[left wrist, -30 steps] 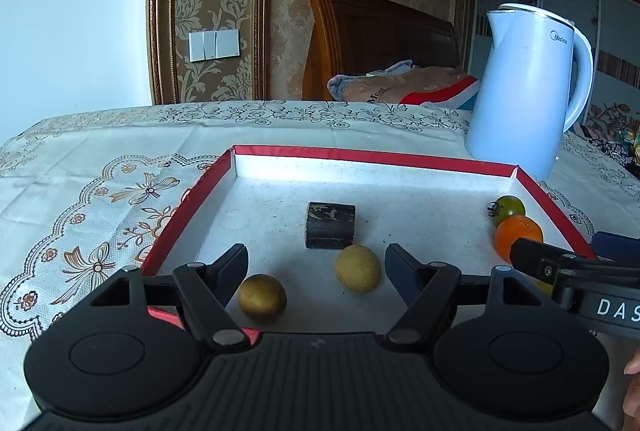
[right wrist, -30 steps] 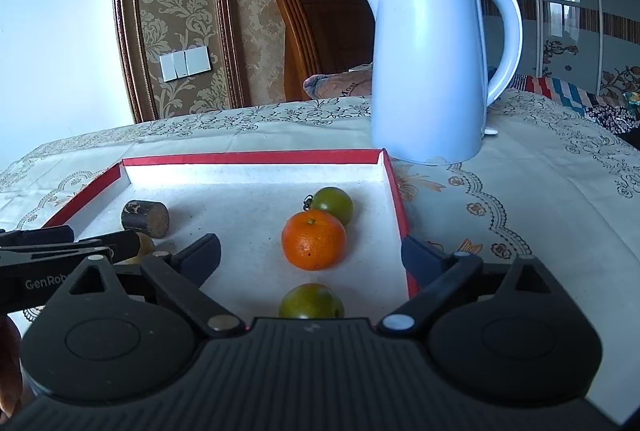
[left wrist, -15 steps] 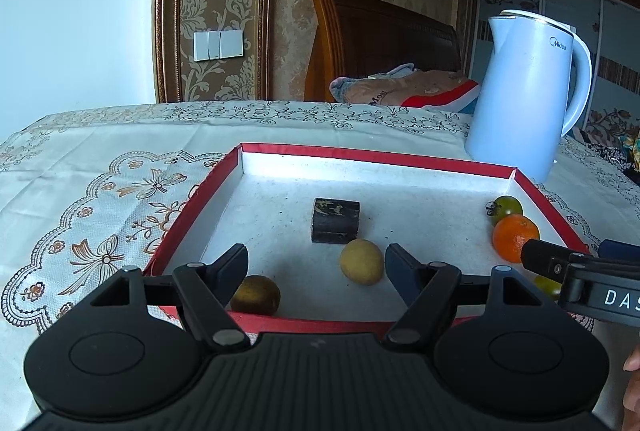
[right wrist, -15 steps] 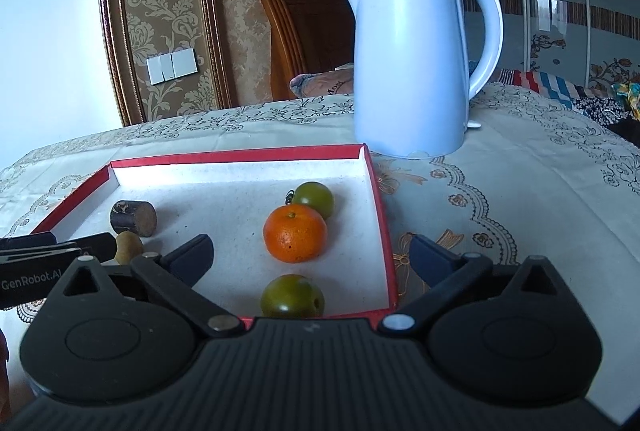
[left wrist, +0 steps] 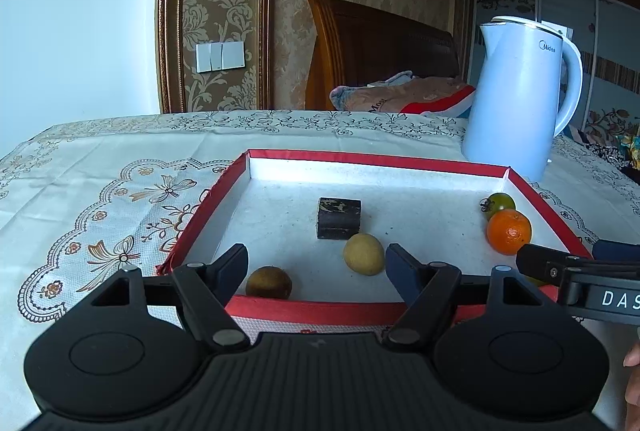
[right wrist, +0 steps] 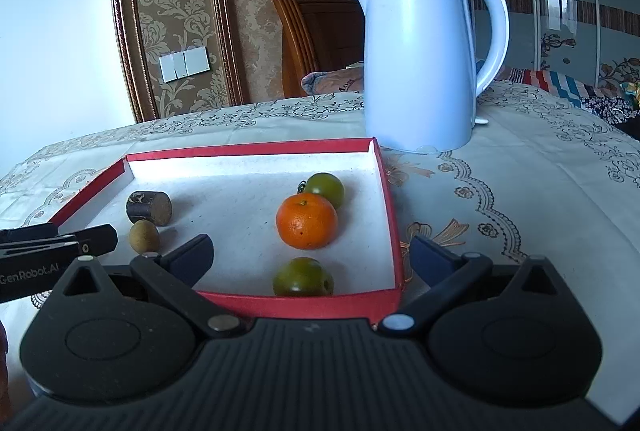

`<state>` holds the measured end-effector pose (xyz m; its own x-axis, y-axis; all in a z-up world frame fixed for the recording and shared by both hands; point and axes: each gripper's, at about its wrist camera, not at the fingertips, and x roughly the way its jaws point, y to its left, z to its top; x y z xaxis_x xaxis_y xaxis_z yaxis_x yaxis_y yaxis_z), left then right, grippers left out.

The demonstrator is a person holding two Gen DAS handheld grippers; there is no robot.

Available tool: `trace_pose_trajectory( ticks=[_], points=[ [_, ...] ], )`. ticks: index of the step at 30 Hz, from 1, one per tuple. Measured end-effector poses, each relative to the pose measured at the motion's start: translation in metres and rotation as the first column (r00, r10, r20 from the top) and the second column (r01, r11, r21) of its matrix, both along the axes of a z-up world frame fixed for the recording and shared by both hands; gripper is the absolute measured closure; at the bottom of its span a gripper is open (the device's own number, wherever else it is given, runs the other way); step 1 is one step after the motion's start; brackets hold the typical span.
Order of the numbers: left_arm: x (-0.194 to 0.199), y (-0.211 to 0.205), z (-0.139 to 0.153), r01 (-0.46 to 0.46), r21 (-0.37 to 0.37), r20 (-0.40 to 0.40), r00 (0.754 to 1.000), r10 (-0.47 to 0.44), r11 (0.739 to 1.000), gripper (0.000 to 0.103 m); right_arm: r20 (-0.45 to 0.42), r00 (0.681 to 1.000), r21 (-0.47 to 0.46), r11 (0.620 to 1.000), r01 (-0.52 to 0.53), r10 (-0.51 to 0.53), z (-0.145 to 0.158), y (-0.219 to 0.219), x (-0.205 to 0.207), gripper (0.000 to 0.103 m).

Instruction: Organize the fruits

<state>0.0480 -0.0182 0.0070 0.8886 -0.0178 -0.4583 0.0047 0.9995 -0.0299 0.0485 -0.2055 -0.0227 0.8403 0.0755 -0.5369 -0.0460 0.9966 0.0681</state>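
A red-rimmed white tray lies on the table. In it sit a dark cylinder piece, a pale yellow round fruit, a brown round fruit, an orange and two green fruits. My left gripper hangs open just before the tray's near rim, nothing between its fingers. My right gripper is open over the near right corner, empty, with the nearer green fruit in front of it.
A light blue electric kettle stands behind the tray's far right corner. An embroidered cloth covers the table. Beyond it are a wooden headboard and a patterned wall with a switch plate.
Both views have drawn back from the tray: its near red rim now shows in front of each gripper. The fruits have not moved and both grippers stayed open.
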Motion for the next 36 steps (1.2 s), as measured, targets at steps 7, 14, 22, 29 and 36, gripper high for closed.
trace_pose_trajectory(
  ticks=[7,14,22,29,36],
  points=[
    [-0.018,0.005,0.002,0.008,-0.017,0.016,1.000,-0.007,1.000,0.023,0.010,1.000,-0.001,1.000,-0.023,0.023,0.001,0.000,-0.010,0.000],
    [-0.036,0.011,0.000,0.021,-0.009,0.014,1.000,-0.021,1.000,0.023,0.005,1.000,-0.008,0.999,-0.031,0.031,0.001,0.001,-0.010,0.000],
    [-0.052,0.018,-0.002,0.042,-0.010,0.022,0.999,-0.042,0.999,0.023,0.001,1.000,-0.003,1.000,-0.028,0.028,0.001,-0.001,-0.013,0.000],
    [-0.067,0.008,-0.003,0.127,0.041,0.056,0.990,-0.129,0.991,0.023,-0.007,1.000,-0.004,1.000,-0.027,0.027,0.000,-0.001,-0.012,0.000],
    [-0.084,-0.015,-0.005,0.255,0.136,0.103,0.957,-0.270,0.957,0.023,-0.013,1.000,-0.004,1.000,-0.025,0.025,-0.001,-0.001,-0.011,0.000]
  ],
)
